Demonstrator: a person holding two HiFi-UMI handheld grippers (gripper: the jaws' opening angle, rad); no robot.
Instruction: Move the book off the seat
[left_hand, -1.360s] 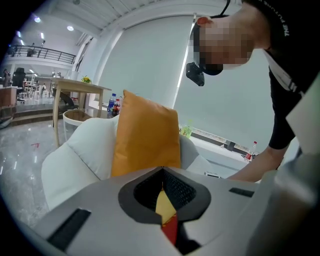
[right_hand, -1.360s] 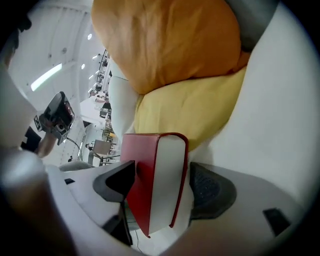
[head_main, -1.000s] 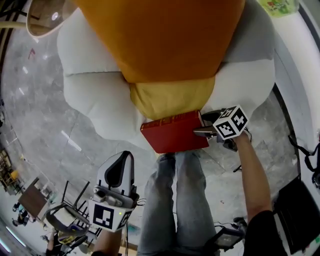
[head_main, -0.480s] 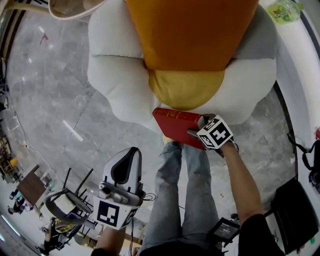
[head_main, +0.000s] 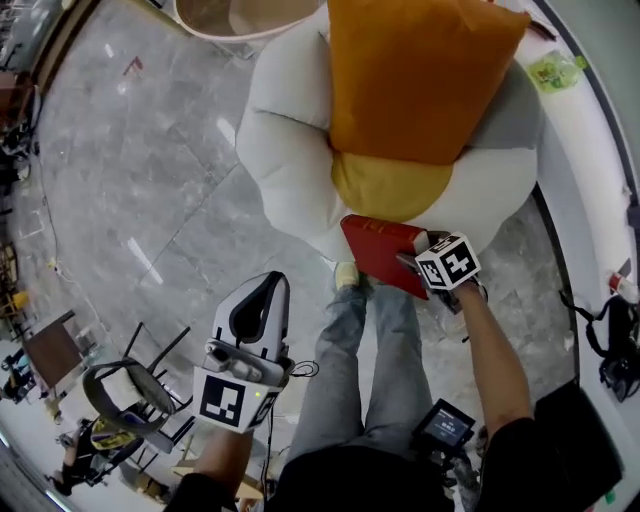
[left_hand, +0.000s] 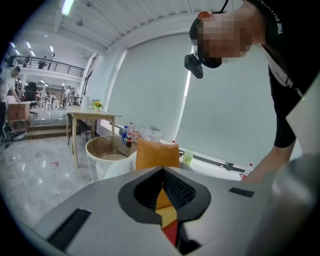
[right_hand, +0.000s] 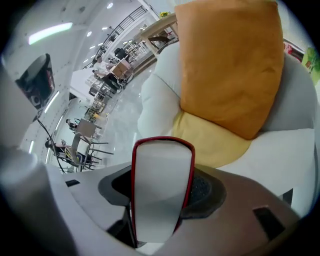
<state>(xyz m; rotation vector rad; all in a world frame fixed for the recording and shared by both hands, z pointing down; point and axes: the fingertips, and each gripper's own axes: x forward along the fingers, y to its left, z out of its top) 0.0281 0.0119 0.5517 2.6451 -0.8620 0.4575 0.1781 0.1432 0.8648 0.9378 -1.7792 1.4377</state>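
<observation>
clamping the right gripper onto the red book, jaws closing, pads against both covers with the white page block showing between them. taken by the near end, likely because that end hangs past the front lip of the white seat and can be reached without digging into the padding. lying at the seat's front edge, just below the yellow cushion, with the orange cushion propped up behind that (so not off the seat yet). held roughly flat, probably to keep the pages from fanning open on the lift. keeping the left gripper low and well apart from the seat, over the grey floor beside the jeans, jaws pinched together on nothing. parked there most likely since one book needs one grip only and the path back toward the body has to stay free. next, by judgement: firm up the squeeze, then draw the book back clear of the lip. risk of it slipping out if pulled before the squeeze is firm.
</observation>
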